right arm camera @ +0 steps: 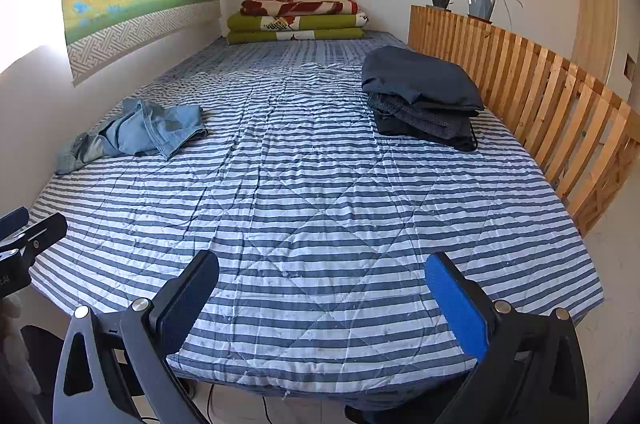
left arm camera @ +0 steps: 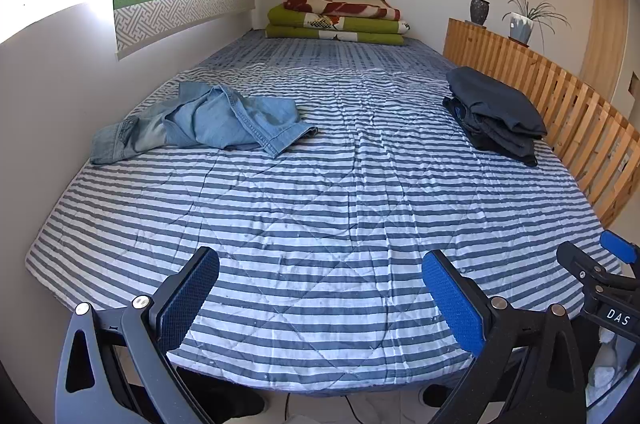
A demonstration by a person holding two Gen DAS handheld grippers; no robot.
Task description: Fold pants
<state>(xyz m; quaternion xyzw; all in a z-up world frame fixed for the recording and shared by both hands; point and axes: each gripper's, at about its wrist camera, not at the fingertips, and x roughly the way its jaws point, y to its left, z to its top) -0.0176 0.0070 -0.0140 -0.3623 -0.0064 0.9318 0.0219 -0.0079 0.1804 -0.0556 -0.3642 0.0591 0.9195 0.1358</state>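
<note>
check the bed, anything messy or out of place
The light blue jeans lie crumpled in a heap on the left of the striped quilt, unfolded, while the dark pants stack on the right is folded. Both grippers, left and right, are open and empty.

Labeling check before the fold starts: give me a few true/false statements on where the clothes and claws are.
1. The jeans lie crumpled near the wall. True.
2. The left claw grips the jeans. False: it is open over the bed, holding nothing.
3. A dark folded stack sits by the wooden rail. True.
4. The right claw is shut. False: its jaws stand wide apart.
5. Folded blankets lie at the bed's near edge. False: they are at the far end, against the wall.
</note>
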